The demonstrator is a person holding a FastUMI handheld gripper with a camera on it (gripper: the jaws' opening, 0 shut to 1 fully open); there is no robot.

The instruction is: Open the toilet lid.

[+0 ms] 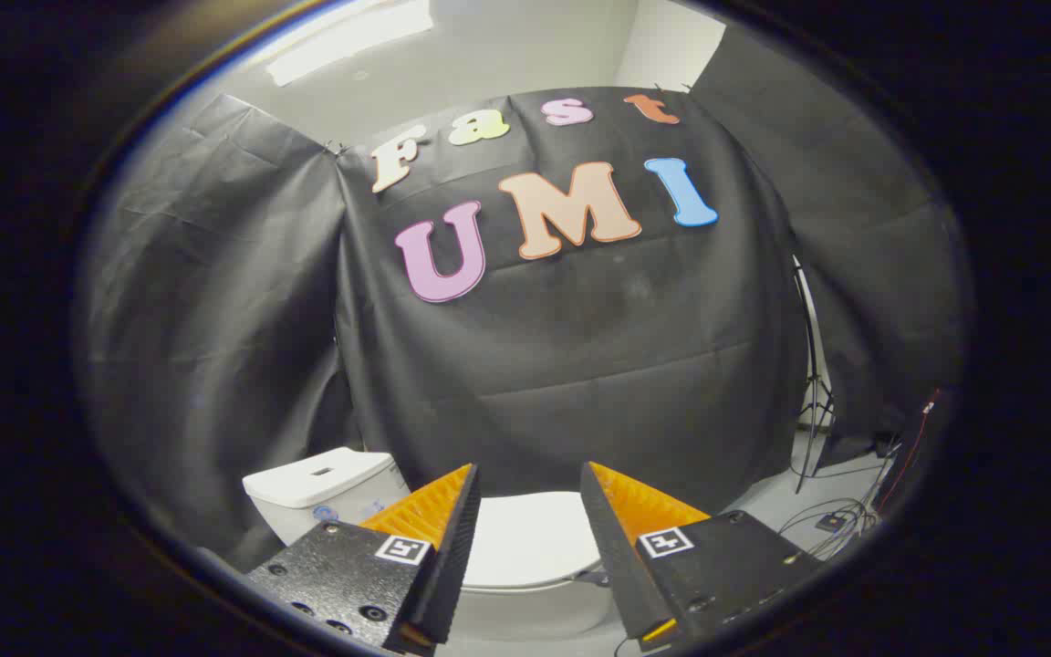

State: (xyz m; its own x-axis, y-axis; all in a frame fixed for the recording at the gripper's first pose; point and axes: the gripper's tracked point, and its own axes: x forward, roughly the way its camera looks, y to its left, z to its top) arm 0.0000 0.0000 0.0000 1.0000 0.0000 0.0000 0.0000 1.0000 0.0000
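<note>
While your gripper [528,484] hangs with its fingers spread wide and grasping nothing, the item to log first is the toilet lid [525,540]: white, glossy, lying flat and closed on the bowl, low in the middle of the frame, seen in the gap between your two fingers and just beyond their tips. Handling, by judgement: a rigid moulded shell, probably light to moderate in weight, hinged at the far side toward the booth wall, smooth enough to slip under a loose pinch. Take hold at the near front rim, where the lid's edge overhangs the seat, one finger under and one over, or hook a single finger beneath and lift upward in an arc toward the hinge. Next item: white cistern [325,493], lower left of the frame, just beyond your left finger, with a flush button set in its top; a small bluish mark on its front face is too blurred to read. Markings: each finger's body carries a square black-and-white tag, pattern only, no legible words. Further out: pale floor at the lower right of the frame with loose cables [840,525] and a thin light stand [813,383] against the black cloth backdrop.
</note>
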